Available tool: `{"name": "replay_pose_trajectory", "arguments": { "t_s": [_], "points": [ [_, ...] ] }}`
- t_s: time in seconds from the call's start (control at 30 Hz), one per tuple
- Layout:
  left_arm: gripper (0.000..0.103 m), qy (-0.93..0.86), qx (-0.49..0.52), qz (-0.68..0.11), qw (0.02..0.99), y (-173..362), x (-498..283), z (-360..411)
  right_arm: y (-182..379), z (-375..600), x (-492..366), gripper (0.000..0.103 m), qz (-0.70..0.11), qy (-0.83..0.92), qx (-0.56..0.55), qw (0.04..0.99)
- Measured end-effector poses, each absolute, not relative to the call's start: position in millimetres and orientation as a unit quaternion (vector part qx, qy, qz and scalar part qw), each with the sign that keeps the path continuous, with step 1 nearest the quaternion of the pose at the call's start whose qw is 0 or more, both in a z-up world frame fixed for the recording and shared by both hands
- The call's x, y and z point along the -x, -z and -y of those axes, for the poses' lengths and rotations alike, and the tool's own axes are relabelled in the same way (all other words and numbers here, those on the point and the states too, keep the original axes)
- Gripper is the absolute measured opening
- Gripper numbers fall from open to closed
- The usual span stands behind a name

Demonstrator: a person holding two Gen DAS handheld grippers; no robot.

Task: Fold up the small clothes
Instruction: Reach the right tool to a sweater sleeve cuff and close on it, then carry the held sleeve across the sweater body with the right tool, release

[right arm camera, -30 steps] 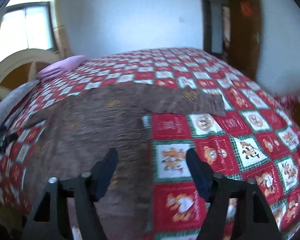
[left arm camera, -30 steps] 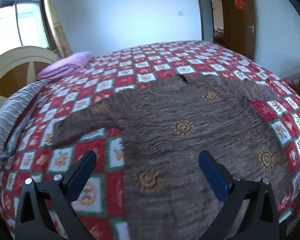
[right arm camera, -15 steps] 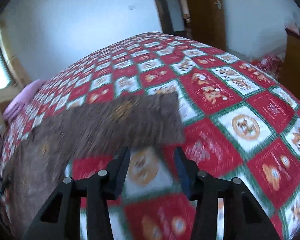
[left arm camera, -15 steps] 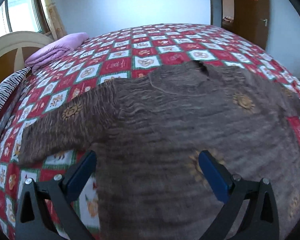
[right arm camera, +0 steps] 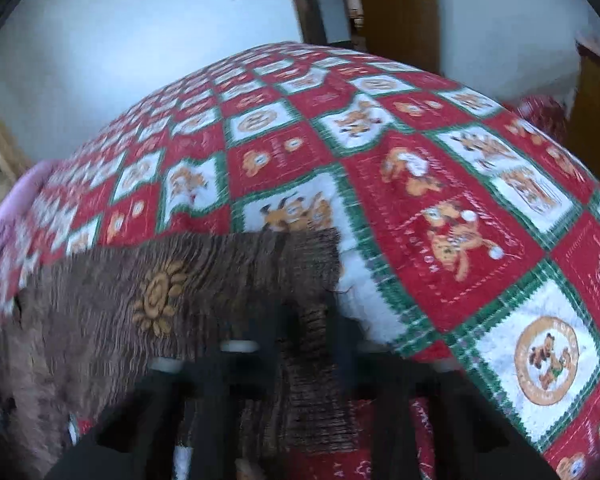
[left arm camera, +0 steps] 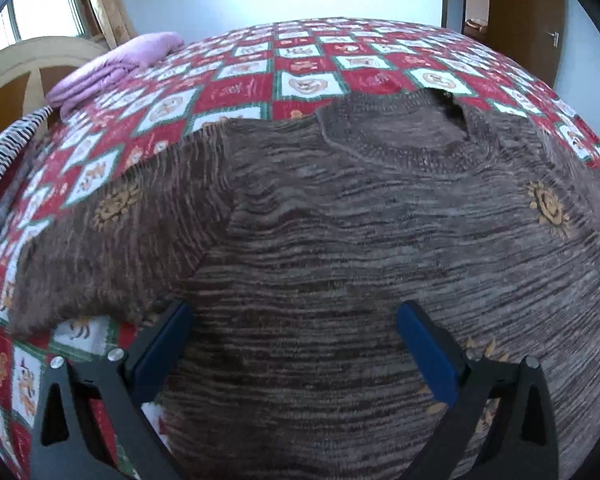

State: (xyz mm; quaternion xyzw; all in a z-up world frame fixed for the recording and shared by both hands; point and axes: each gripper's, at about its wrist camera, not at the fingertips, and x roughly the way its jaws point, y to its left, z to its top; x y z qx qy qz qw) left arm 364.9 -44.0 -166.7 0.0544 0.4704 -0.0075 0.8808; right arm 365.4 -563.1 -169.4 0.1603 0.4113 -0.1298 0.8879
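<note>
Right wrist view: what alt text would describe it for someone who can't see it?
The right gripper is closing on the cuff end of a brown knitted sweater's sleeve, which lies on a red, white and green patchwork bedspread. The view is blurred.

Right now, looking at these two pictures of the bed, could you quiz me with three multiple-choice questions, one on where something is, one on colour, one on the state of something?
1. Where does the brown sweater lie?
A. spread on the checked bedspread
B. on the floor
C. hung on the door

2. What colour is the folded blanket near the headboard?
A. green
B. lilac
C. black

3. How do the left tongs stand?
A. clamped on a pillow
B. holding a hanger
C. wide open above the sweater

Answers: 1 A, the sweater lies flat across the red and white squares. 2 B, the pale purple bundle sits at the bed's far corner. 3 C, a wide gap shows between the blue pads, which grip nothing.
</note>
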Motion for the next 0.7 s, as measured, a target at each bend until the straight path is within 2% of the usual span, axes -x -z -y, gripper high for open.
{"name": "replay_pose_trajectory", "arguments": {
  "t_s": [0.13, 0.33, 0.7],
  "points": [
    [0.103, 0.021, -0.034, -0.473, 0.88, 170.3, -365.7, 41.2, 156.8, 556.3, -365.3, 0.006, -0.405, 0.133, -0.146, 0.892],
    [0.103, 0.03, -0.028, -0.462, 0.886, 168.5, -361.8, 39.4, 105.3, 535.1, -366.9, 0.006, -0.362, 0.133, -0.129, 0.913],
    [0.103, 0.036, 0.036, -0.428, 0.902, 161.0, -355.3, 18.7, 12.6, 429.9, -381.6, 0.006, -0.31, 0.071, -0.041, 0.947]
  ]
}}
